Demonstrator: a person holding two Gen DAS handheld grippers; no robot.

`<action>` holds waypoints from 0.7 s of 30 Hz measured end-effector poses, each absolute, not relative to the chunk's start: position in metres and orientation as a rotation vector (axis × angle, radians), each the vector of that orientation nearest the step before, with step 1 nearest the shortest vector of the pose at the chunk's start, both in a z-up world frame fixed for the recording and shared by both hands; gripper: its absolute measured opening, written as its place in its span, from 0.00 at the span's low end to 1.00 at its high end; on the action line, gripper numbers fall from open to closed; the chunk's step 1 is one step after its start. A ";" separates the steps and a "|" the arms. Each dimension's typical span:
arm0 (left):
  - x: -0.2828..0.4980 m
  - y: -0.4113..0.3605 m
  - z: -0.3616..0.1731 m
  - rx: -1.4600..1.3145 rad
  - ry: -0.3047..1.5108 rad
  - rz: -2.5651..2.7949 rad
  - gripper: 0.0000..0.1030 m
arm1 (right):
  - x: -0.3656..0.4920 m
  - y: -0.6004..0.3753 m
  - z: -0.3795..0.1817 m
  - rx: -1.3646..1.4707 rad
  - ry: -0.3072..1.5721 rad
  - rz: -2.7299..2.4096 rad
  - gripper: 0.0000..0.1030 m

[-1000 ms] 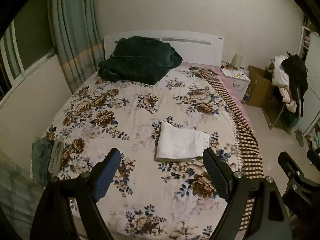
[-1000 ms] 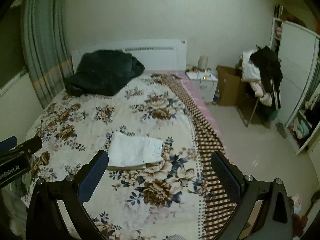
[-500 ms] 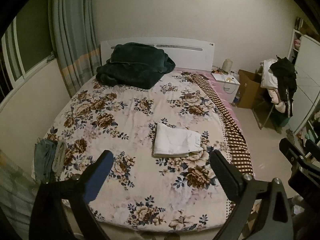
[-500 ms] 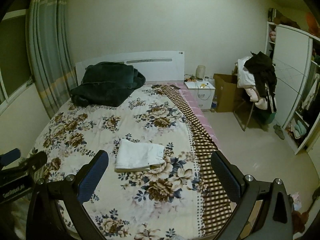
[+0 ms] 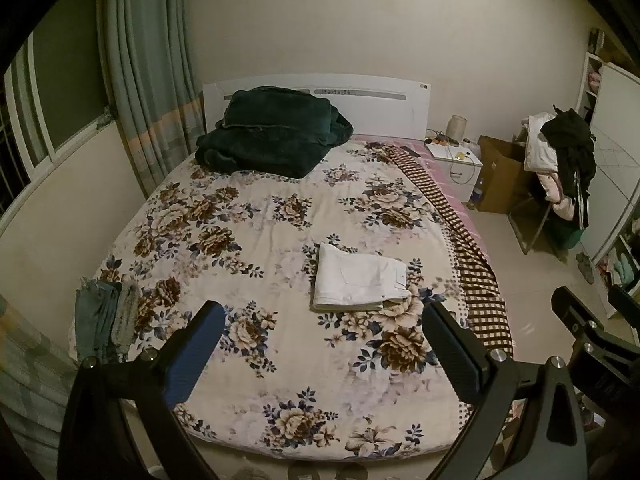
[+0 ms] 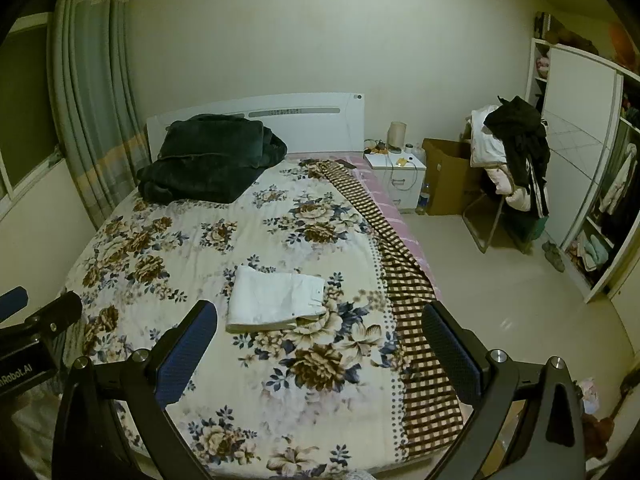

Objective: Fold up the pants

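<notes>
Left tool (image 5: 322, 350) and right tool (image 6: 320, 350) gaping wide, empty — white pants (image 5: 360, 282) folded flat, neat rectangle

White pants (image 5: 359, 282), floral bedspread (image 5: 224, 240), dark-green blanket (image 5: 272, 132)

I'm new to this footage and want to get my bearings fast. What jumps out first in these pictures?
The floral bedspread fills most of both views, with the white pants lying folded in a neat rectangle right of its centre. A dark green blanket is heaped against the white headboard. Both the left gripper and the right gripper stand open and empty, well back from the pants.
</notes>
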State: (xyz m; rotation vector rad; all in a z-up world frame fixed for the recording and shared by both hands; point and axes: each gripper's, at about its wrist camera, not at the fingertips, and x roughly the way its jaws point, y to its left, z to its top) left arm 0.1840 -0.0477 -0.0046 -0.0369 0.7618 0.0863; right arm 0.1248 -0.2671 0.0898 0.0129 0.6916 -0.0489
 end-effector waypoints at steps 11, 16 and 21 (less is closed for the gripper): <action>0.187 -0.049 -0.005 -0.038 0.768 0.084 0.98 | 0.120 -0.270 0.085 0.022 0.698 -0.049 1.00; 0.186 -0.047 -0.004 -0.037 0.773 0.083 0.98 | 0.113 -0.271 0.080 0.027 0.706 -0.049 1.00; 0.183 -0.047 -0.004 -0.041 0.773 0.082 0.98 | 0.113 -0.269 0.080 0.029 0.713 -0.041 1.00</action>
